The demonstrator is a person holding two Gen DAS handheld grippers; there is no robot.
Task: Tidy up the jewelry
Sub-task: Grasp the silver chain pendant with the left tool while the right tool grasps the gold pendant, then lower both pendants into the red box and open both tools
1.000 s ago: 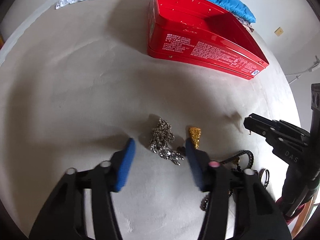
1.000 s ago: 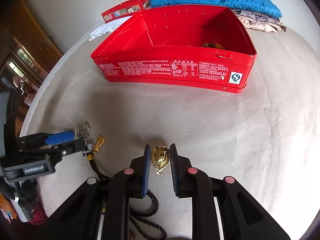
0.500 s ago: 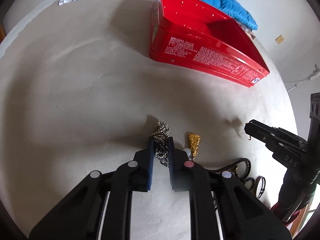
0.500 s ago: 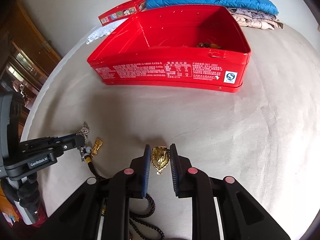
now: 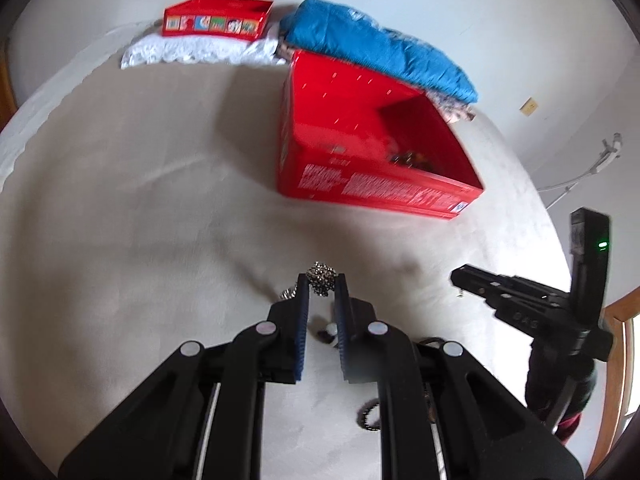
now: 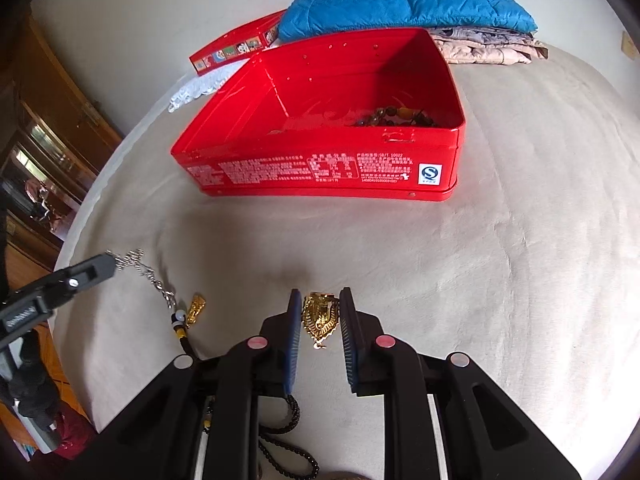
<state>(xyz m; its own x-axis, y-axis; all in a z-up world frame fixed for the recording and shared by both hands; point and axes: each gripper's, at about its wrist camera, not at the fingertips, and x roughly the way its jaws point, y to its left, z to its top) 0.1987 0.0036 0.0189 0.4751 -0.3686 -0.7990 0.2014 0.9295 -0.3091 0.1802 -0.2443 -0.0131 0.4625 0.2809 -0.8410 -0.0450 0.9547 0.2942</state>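
Note:
My left gripper (image 5: pixel 320 285) is shut on a bunched silver chain (image 5: pixel 321 276) and holds it above the beige cloth. In the right wrist view the chain (image 6: pixel 149 276) trails down from the left gripper (image 6: pixel 111 263) to the cloth. My right gripper (image 6: pixel 320 300) is shut on a gold pendant (image 6: pixel 320 316) low over the cloth; its tip (image 5: pixel 457 278) shows at the right of the left wrist view. The open red tin (image 6: pixel 320 168) stands beyond, with brown beads (image 6: pixel 396 114) inside. A small gold charm (image 6: pixel 196 309) and a black bead necklace (image 6: pixel 290 420) lie near the grippers.
Behind the red tin (image 5: pixel 376 192) lie a blue quilted jacket (image 6: pixel 404 4), folded patterned fabric (image 6: pixel 492 46), the tin's red lid (image 5: pixel 216 20) and a white lace cloth (image 5: pixel 192 50). A wooden cabinet (image 6: pixel 52 128) stands off the left edge.
The left gripper's jaws closed around the silver chain, then rose with it, so the chain now hangs off the cloth. The right gripper stayed put with the gold pendant.

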